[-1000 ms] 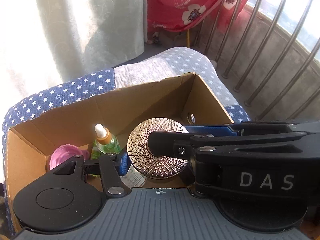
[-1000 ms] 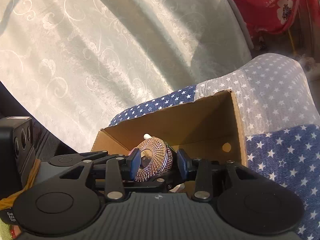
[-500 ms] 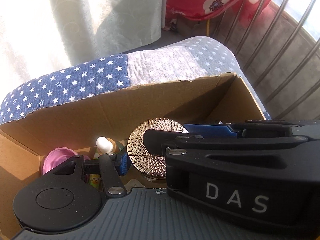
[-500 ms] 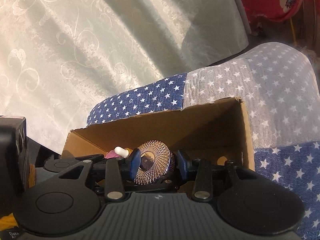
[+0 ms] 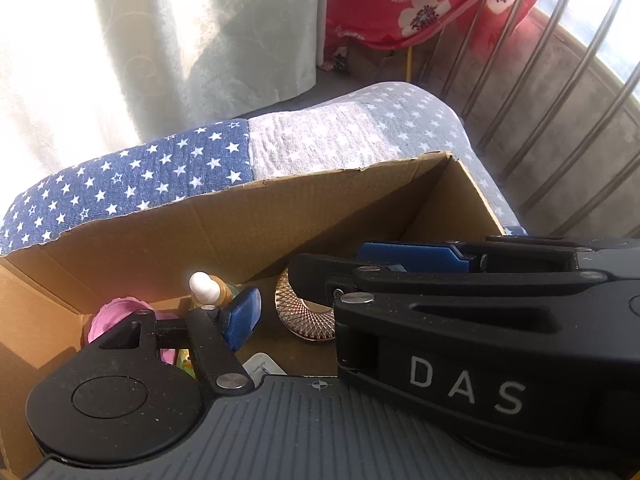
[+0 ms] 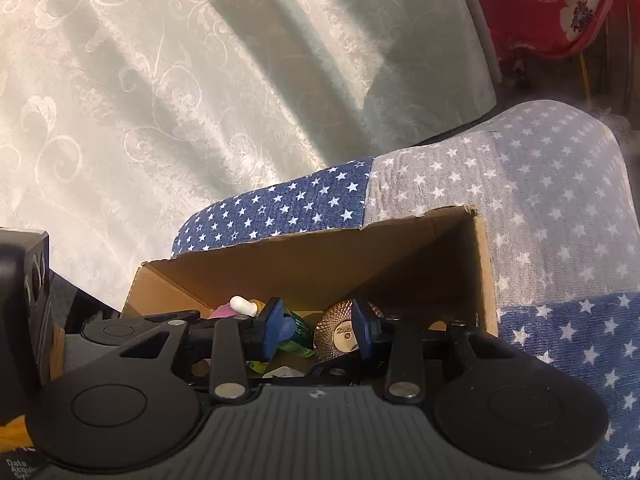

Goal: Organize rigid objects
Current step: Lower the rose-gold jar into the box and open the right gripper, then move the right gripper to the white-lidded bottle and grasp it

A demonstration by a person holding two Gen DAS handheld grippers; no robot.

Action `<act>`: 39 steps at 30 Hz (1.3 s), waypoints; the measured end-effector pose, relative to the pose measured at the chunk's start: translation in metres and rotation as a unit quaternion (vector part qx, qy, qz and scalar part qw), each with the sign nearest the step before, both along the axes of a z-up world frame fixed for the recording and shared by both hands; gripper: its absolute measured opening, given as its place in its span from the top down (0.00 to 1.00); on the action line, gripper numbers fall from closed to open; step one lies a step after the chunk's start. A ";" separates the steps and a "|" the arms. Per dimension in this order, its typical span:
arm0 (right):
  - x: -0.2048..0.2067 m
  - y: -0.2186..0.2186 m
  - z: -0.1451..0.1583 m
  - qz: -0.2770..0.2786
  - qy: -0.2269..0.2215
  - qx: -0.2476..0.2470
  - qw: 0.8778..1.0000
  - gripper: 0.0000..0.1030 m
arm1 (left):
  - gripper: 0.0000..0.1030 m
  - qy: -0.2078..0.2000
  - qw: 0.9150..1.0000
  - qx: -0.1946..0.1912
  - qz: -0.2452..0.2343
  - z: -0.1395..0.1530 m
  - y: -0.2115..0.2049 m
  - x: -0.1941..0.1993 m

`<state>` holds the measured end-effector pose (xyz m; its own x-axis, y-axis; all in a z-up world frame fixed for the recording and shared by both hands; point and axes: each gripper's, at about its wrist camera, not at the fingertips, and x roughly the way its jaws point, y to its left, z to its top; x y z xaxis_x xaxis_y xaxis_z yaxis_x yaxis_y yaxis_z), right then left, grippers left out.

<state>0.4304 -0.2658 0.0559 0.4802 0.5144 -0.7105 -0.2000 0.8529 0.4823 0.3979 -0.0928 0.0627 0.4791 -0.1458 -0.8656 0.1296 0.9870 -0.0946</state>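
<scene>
The left hand-held gripper [image 5: 316, 284] is opening, the tin [image 5: 308, 316] loose between its fingers inside the box [image 5: 240, 236]. The right hand-held gripper [image 6: 318, 330] stands half-wide, empty; bottle [image 6: 298, 334] below.

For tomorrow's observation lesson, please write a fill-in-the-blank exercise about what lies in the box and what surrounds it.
1. The things are gathered in an open box made of ____.
2. The small green bottle has a tip coloured ____.
3. The cloth under the box is printed with white ____.
4. The round gold tin has a textured lid, and the object at the box's far left is coloured ____.

Missing words: cardboard; white; stars; pink
</scene>
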 end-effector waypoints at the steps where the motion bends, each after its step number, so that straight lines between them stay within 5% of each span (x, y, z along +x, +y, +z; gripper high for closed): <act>1: -0.004 -0.002 0.004 -0.001 -0.006 0.003 1.000 0.60 | 0.34 -0.003 1.000 -0.001 -0.002 0.004 0.000 -0.003; 13: -0.118 -0.043 0.072 -0.041 -0.135 0.072 0.987 0.59 | 0.19 -0.104 0.992 0.004 -0.065 0.072 0.009 -0.101; 20: -0.203 -0.052 0.078 -0.043 -0.185 0.144 0.971 0.59 | 0.10 -0.160 0.981 -0.022 -0.107 0.092 0.036 -0.190; 25: -0.253 -0.042 0.068 -0.032 -0.198 0.184 0.962 0.59 | 0.09 -0.210 0.975 -0.015 -0.064 0.080 0.071 -0.244; 30: -0.274 -0.009 0.047 -0.007 -0.178 0.172 0.969 0.59 | 0.08 -0.249 0.968 -0.030 0.012 0.048 0.112 -0.282; 39: -0.248 0.065 0.007 0.054 -0.091 0.149 0.983 0.59 | 0.08 -0.211 0.977 0.003 0.043 -0.012 0.121 -0.277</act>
